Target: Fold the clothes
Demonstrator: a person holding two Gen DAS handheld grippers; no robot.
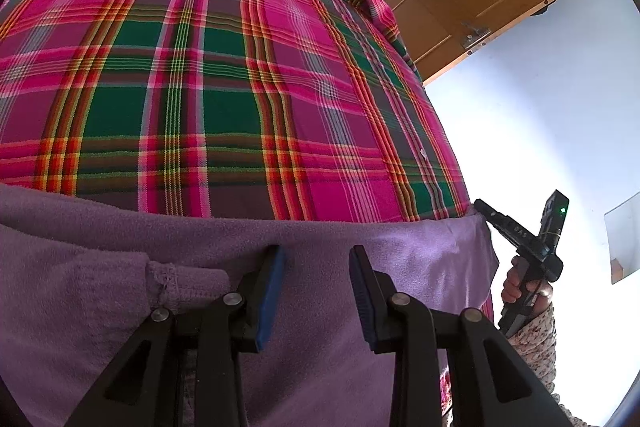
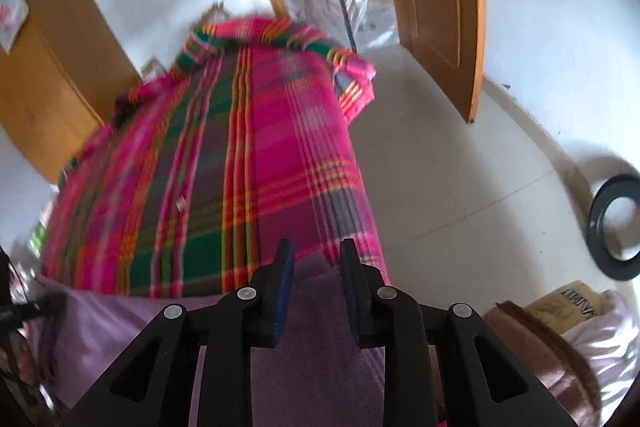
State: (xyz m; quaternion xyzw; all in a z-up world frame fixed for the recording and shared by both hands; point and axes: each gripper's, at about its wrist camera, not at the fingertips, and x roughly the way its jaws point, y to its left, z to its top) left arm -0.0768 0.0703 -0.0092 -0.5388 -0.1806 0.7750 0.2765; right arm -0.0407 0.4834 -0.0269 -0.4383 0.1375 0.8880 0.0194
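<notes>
Purple fleece garment [image 1: 320,267], lower part cropped.

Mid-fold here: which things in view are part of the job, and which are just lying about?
Part of the job:
- purple fleece garment
- plaid cloth it lies on
- left gripper, open above the fleece
- right gripper, open at the fleece's right edge

Just lying about:
- wooden door
- black ring on the floor
- cardboard box
- brown cloth
</notes>
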